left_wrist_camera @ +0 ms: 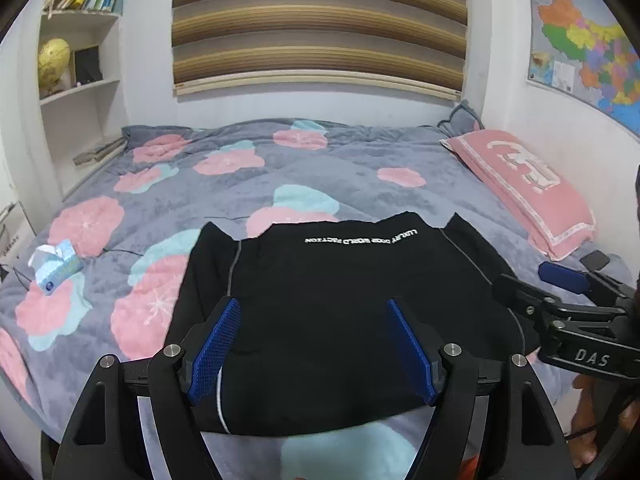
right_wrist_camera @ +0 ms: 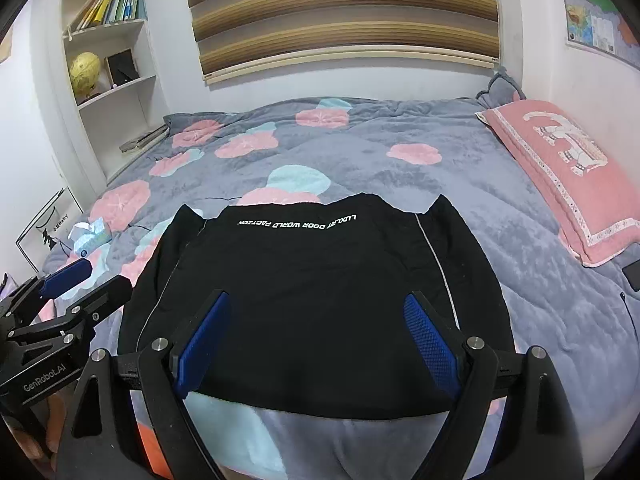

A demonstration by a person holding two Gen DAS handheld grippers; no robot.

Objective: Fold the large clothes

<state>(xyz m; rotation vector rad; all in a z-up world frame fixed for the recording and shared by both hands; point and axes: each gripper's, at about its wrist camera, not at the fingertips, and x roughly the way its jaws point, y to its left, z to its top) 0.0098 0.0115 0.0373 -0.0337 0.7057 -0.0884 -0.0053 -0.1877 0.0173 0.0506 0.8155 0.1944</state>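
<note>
A black garment point(left_wrist_camera: 340, 280) point(right_wrist_camera: 320, 264) lies folded into a rough rectangle at the near edge of the bed, with white lettering across its far part and thin pale seams down both sides. My left gripper point(left_wrist_camera: 313, 302) hovers open over its near left part, blue pads wide apart and nothing between them. My right gripper point(right_wrist_camera: 318, 295) stands open over its near right part, pads clear of the cloth. Each gripper also shows in the other's view: the right gripper point(left_wrist_camera: 528, 280) beside the garment's right edge, the left gripper point(right_wrist_camera: 96, 276) beside its left edge.
The bed's grey blanket point(left_wrist_camera: 320, 168) has pink and teal flowers. A pink pillow point(left_wrist_camera: 532, 192) point(right_wrist_camera: 560, 168) lies on the right by the wall, with a dark phone point(right_wrist_camera: 632, 274) near it. A small tissue pack point(left_wrist_camera: 56, 264) lies on the left. White shelves point(left_wrist_camera: 80, 80) stand beyond.
</note>
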